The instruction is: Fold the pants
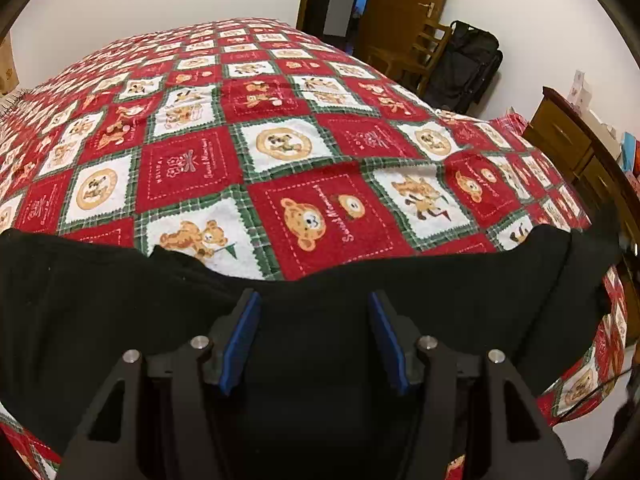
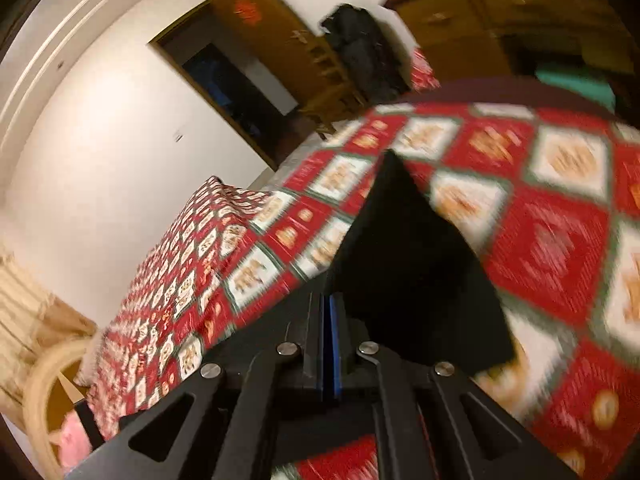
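One pair of black pants (image 1: 312, 280), one bed cover (image 1: 280, 152), two grippers (image 1: 314, 304) (image 2: 329, 308), one door (image 1: 404, 4), one chair (image 1: 420, 56), one bag (image 1: 464, 68).

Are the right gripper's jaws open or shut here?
Shut: the right gripper has its blue pads pressed together, pinching black pants fabric that rises above the bedspread.

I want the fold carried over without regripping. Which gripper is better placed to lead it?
Right. The right gripper is shut on the black pants, lifted above the bedspread; the left gripper hangs open over them.
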Demonstrator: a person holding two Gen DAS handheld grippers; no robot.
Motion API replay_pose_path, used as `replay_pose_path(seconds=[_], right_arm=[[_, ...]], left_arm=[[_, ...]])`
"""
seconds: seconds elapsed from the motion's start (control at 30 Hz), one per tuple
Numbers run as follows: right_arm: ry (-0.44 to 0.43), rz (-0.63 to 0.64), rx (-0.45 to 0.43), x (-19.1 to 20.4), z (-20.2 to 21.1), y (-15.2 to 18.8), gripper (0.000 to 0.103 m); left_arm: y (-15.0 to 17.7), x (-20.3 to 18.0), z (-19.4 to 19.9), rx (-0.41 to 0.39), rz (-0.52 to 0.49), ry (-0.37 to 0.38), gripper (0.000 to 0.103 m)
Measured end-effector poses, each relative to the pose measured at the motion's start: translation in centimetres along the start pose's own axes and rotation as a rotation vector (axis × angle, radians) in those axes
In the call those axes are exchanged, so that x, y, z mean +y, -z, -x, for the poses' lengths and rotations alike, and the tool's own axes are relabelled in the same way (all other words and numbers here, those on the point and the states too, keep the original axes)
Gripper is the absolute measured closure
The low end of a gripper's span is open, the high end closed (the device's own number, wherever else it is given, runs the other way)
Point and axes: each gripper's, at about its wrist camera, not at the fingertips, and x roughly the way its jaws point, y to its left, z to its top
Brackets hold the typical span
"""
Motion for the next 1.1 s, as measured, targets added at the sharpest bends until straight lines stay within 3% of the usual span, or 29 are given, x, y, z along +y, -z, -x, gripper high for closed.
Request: replay_pose_path(seconds=[0.2, 0.33, 0.47, 0.5, 0.53, 0.6, 0.63, 0.7, 0.87, 0.9, 0.93, 1.0, 1.1], right_arm=[[0.015, -0.070, 0.070, -3.9, 1.0, 3.1, 0.100], [0.090, -0.075, 0.090, -5.2, 2.0, 2.9, 0.100], [0.121, -0.079, 0.055, -6.2, 4.5, 1.3, 0.099], [0.128, -0.086, 0.045, -6.5, 4.8, 1.0, 0.091], [0.131, -0.101, 0.043, -6.8, 4.8, 0.7, 0.066], [0.109, -0.133, 0.055, -7.1, 4.7, 1.1, 0.032], [0.087, -0.159, 0.052, -7.3, 4.7, 1.5, 0.032], [0.034, -0.215, 0.064, -7.6, 4.1, 2.0, 0.032], [0.049, -0.211, 0.044, -6.8, 2.7, 1.3, 0.036], [0.054, -0.211, 0.043, -6.8, 2.4, 1.1, 0.046], [0.063, -0.195, 0.034, -6.6, 2.1, 0.9, 0.062], [0.036, -0.197, 0.088, -6.5, 0.6, 0.9, 0.089], [0.054, -0.169, 0.122, -6.3, -0.4, 1.2, 0.100]], left_arm=[[-0.1, -0.2, 0.3, -0.006, 0.011, 0.013, 0.044], [-0.2, -0.7, 0.9, -0.019, 0.006, 0.028, 0.044], [-0.3, -1.2, 1.6, -0.035, -0.016, 0.017, 0.044], [-0.3, -1.2, 1.7, -0.038, -0.016, 0.014, 0.044], [-0.4, -1.2, 1.8, -0.041, -0.015, 0.015, 0.044], [-0.5, -1.3, 1.9, -0.044, -0.010, 0.021, 0.044], [-0.5, -1.3, 1.9, -0.044, -0.008, 0.023, 0.044], [-0.5, -1.3, 2.0, -0.043, -0.009, 0.026, 0.044], [-0.5, -1.2, 1.9, -0.037, -0.002, 0.033, 0.044], [-0.5, -1.1, 1.9, -0.036, 0.001, 0.034, 0.044], [-0.5, -1.1, 1.9, -0.034, 0.003, 0.035, 0.044], [-0.4, -1.1, 1.9, -0.036, 0.007, 0.036, 0.044], [-0.5, -1.2, 2.1, -0.038, 0.008, 0.038, 0.044]])
